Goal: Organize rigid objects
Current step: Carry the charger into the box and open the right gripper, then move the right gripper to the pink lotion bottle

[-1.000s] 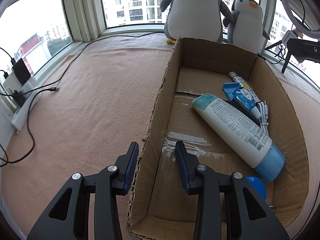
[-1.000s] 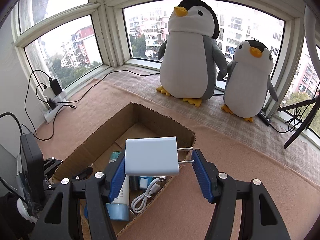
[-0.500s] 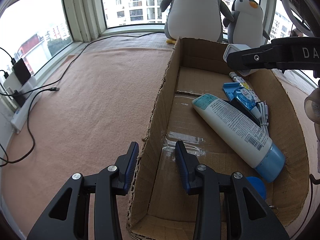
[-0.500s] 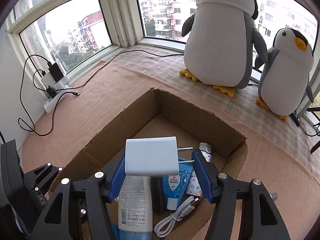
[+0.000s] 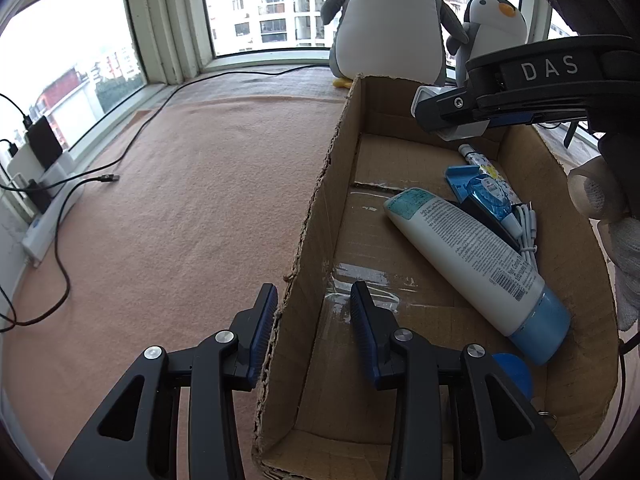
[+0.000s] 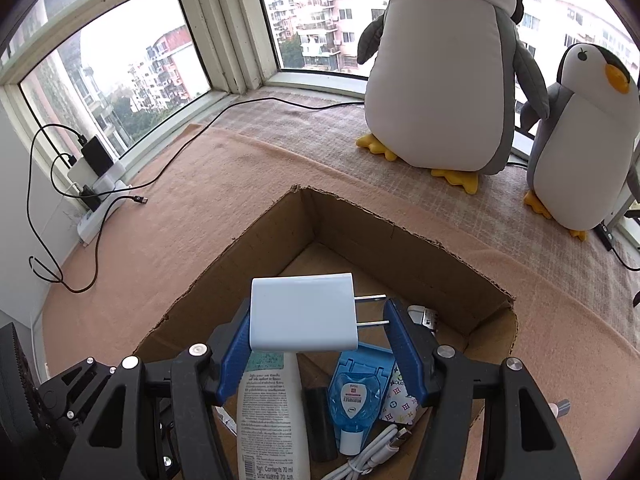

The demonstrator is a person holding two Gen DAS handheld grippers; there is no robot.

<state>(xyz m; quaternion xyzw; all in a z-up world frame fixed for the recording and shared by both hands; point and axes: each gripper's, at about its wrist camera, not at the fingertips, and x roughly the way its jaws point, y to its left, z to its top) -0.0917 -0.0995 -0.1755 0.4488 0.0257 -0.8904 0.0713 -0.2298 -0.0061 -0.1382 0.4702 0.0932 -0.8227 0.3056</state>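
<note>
1. Right now your right gripper (image 6: 316, 340) holds the white charger (image 6: 302, 312) just above centre-bottom of the right wrist frame, over the open cardboard box (image 6: 400, 248).
2. Its long axis runs across the frame, left to right, and its two metal prongs point right, toward the right finger (image 6: 404, 356).
3. Your jaws there look parted: the charger's left end sits against the left pad, while the right pad stands at the prong tips. You cannot tell for sure whether the prongs touch it.
4. Seen from the left wrist view, the charger (image 5: 460, 130) hangs in the upper right of the frame, above the box's far end.
5. Your left gripper (image 5: 314, 316) is spread wide at bottom centre, straddling the box's left wall (image 5: 316, 216) without pinching it.
6. Inside the box, the white lotion tube (image 5: 472, 252) lies diagonally, its blue cap toward the lower right, beside a blue sanitiser bottle (image 5: 490, 196) and a white cable (image 5: 528, 228).
</note>
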